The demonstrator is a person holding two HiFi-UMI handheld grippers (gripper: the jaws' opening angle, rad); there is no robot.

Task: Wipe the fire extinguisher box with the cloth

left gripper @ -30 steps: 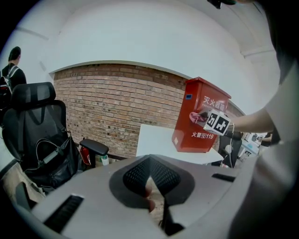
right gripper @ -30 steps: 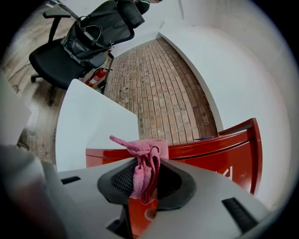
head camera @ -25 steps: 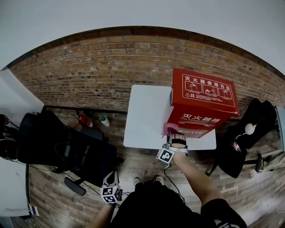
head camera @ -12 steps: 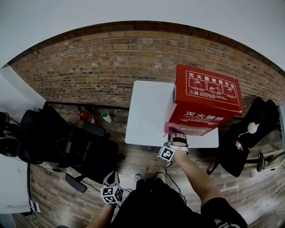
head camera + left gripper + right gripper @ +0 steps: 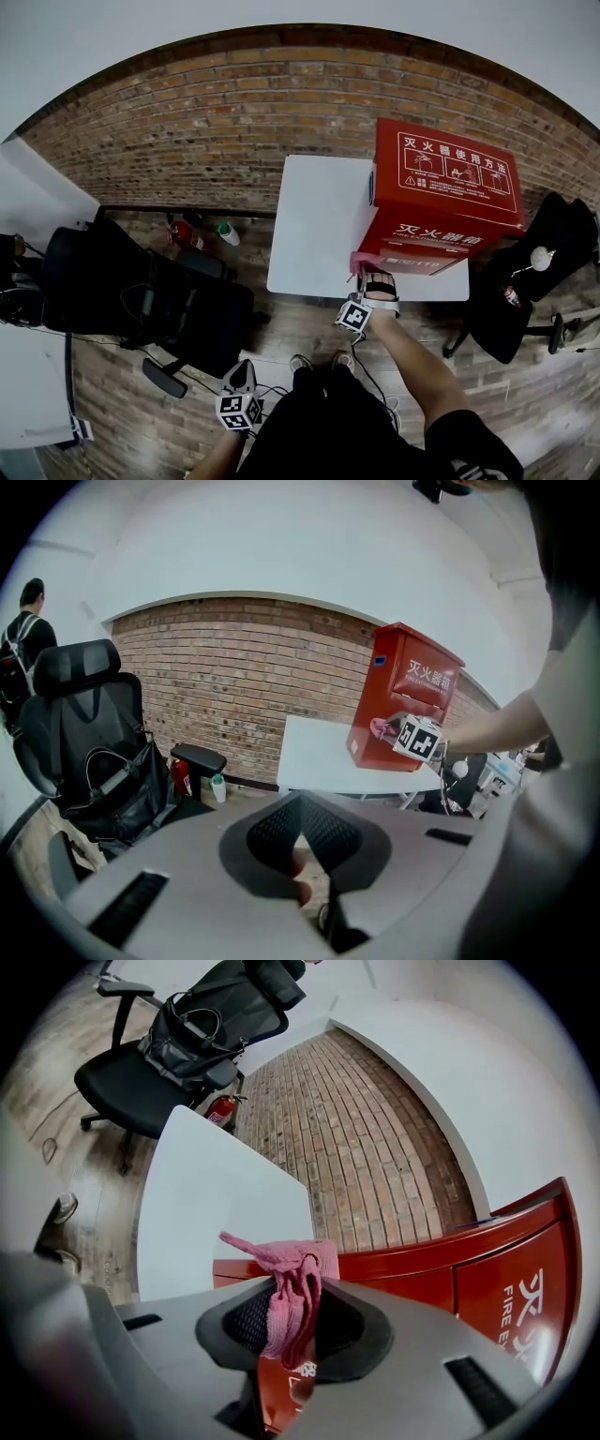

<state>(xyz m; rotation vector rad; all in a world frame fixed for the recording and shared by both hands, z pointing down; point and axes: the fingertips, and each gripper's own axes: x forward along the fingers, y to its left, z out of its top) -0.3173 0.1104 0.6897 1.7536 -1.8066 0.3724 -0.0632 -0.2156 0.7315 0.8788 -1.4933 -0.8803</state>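
The red fire extinguisher box stands on the right end of a white table. My right gripper is shut on a pink cloth and presses it against the lower left corner of the box's front face. The right gripper view has the cloth bunched between the jaws, touching the red box just above the table. My left gripper hangs low beside the person's body, far from the table; its jaws meet with nothing between them. From there the box shows in the distance.
A black office chair with a bag on it stands left of the table. A small red extinguisher and a green-capped bottle sit on the floor by the brick wall. Another black chair is at right. A person stands far left.
The right gripper has kept the cloth at the box's lower front-left corner, shifting slightly along it. The head view has drifted a little. The left gripper has stayed low.
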